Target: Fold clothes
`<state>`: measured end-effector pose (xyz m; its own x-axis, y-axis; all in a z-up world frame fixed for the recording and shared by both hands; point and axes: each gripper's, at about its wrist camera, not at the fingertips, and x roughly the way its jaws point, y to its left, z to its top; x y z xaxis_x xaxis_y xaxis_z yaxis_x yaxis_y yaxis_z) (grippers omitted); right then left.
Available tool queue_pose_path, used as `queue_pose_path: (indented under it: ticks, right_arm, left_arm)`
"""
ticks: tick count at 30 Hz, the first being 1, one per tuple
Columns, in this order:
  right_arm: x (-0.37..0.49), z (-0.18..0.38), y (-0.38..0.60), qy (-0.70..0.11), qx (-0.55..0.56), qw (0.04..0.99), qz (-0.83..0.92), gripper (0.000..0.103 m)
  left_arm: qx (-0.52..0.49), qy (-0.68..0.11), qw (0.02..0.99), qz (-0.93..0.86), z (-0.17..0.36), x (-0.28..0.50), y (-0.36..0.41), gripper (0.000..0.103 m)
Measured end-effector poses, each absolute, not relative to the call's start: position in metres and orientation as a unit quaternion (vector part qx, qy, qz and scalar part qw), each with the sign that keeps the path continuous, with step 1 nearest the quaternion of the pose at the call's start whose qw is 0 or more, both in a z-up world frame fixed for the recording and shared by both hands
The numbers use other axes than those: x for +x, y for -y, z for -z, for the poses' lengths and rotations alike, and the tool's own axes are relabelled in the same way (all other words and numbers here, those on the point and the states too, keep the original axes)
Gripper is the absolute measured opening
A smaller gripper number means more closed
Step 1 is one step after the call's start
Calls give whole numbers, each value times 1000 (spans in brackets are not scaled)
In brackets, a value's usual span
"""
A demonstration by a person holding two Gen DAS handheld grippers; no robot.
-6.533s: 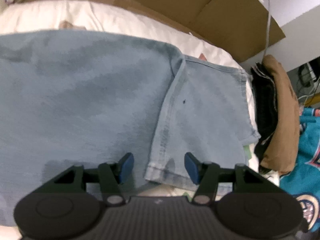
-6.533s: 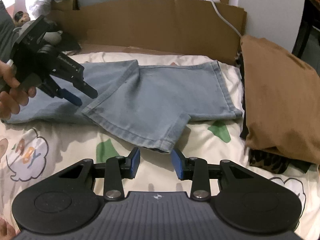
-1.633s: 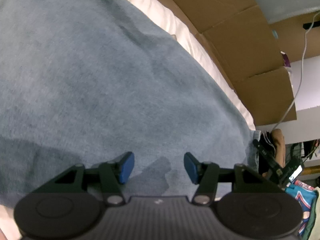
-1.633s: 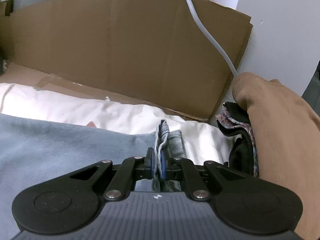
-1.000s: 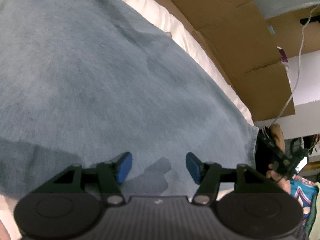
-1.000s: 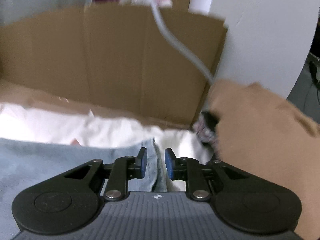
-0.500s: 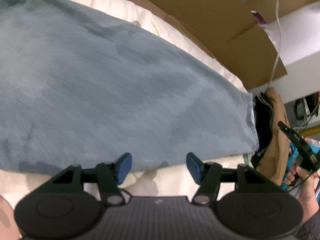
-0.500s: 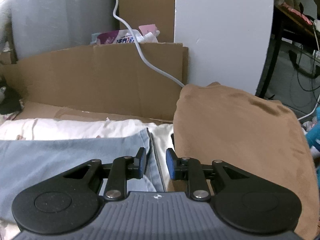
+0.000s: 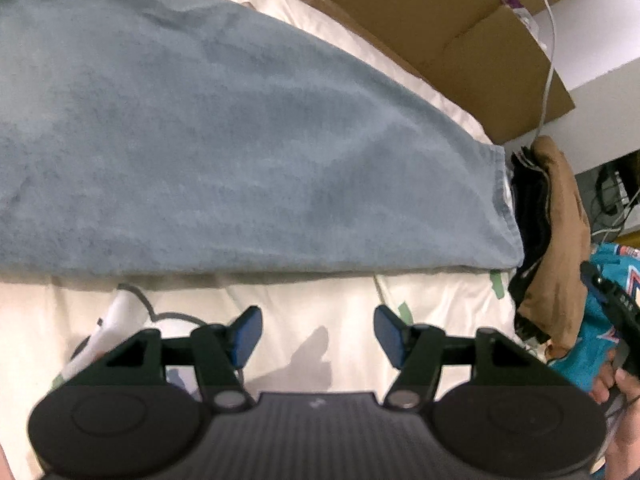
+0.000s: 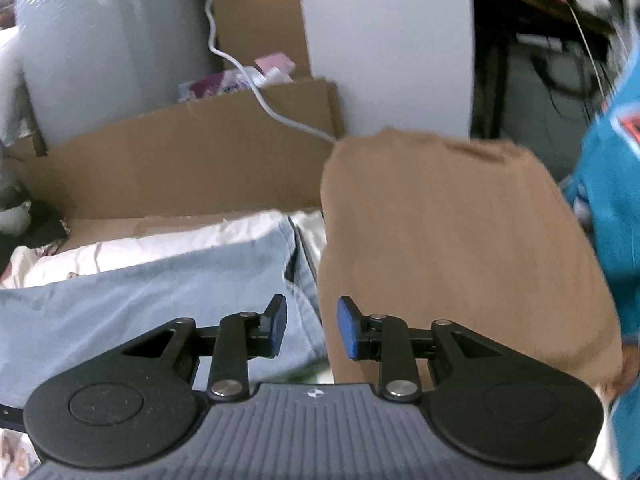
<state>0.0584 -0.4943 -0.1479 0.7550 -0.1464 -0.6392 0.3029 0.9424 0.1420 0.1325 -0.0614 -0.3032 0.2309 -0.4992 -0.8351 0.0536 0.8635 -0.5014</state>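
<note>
With both the left gripper point(image 9: 318, 330) and right gripper point(image 10: 311, 328) spread and empty above the bedsheet point(image 9: 340, 304), risks rumpling the folded jeans point(image 9: 240, 152) beside the brown pile point(image 10: 460, 248) through snagging.

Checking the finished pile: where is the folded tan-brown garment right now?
The folded tan-brown garment fills the right of the right wrist view, atop a dark clothes stack, beside the light blue jeans' right end.
</note>
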Motion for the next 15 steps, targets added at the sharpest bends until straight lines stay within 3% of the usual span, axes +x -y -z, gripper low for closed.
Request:
queue_pose_path:
  ticks: [15]
  right_arm:
    - [45,189,464,-380,114,913,93,35]
  left_arm:
    - [-186,-593,764,174,333,129,66,69]
